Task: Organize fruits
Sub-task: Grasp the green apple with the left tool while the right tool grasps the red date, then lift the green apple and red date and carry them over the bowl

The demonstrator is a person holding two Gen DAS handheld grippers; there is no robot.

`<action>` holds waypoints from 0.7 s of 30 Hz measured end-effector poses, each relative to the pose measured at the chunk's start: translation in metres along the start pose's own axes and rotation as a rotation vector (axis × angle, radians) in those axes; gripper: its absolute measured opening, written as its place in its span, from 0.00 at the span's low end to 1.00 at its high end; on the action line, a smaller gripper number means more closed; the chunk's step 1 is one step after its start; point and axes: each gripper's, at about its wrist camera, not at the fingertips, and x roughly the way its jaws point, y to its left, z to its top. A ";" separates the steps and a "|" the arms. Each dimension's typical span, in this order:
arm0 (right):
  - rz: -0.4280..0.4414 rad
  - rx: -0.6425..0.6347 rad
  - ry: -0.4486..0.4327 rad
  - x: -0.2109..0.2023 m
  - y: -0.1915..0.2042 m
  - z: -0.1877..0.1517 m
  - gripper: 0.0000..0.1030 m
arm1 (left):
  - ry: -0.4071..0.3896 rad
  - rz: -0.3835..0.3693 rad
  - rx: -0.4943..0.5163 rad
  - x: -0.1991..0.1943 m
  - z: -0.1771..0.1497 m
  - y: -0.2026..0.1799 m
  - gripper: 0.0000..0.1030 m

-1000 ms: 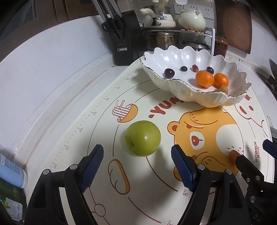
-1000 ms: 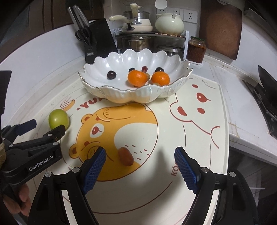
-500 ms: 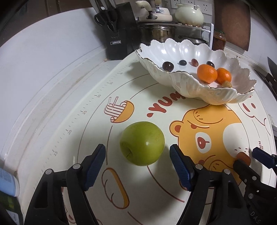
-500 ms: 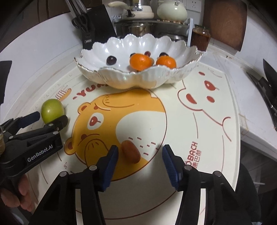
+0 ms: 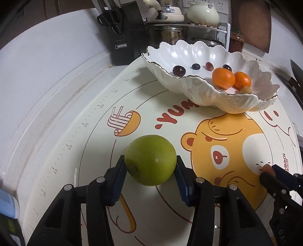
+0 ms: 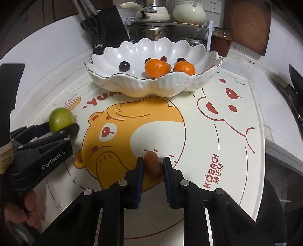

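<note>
A white bench [image 5: 47, 79] carries a cream baking mat [image 6: 236, 151] printed with an orange cartoon bear. On the mat's left side, the left hand-held gripper [image 5: 150, 166] has just been closing its jaws, and its blue pads now press against both sides of a green apple [image 5: 150, 159] that rests on the mat. Toward the mat's middle, on the bear's white muzzle, the right hand-held gripper [image 6: 153, 166] has closed its jaws onto a small reddish-brown oval fruit [image 6: 152, 164], pinched between the two pads and lying on the mat. Behind both fruits, at the far side of the mat, stands a white scalloped bowl [image 6: 136, 85]. It holds two mandarins [image 6: 156, 67], several dark grapes [image 6: 124, 66] and a small pale brown piece beside the mandarins. Behind the bowl stand a black knife block [image 5: 121, 36], a rack of pots with a cream teapot [image 6: 189, 13], and a jar of red sauce [image 6: 221, 40].
</note>
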 end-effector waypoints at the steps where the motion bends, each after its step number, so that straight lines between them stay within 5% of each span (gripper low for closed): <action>1: 0.001 0.001 -0.003 0.000 0.000 -0.001 0.20 | 0.001 0.003 0.002 0.000 0.000 -0.001 0.47; 21: 0.059 0.005 -0.040 -0.019 -0.009 0.004 0.20 | -0.008 0.025 -0.019 -0.032 -0.002 -0.005 0.47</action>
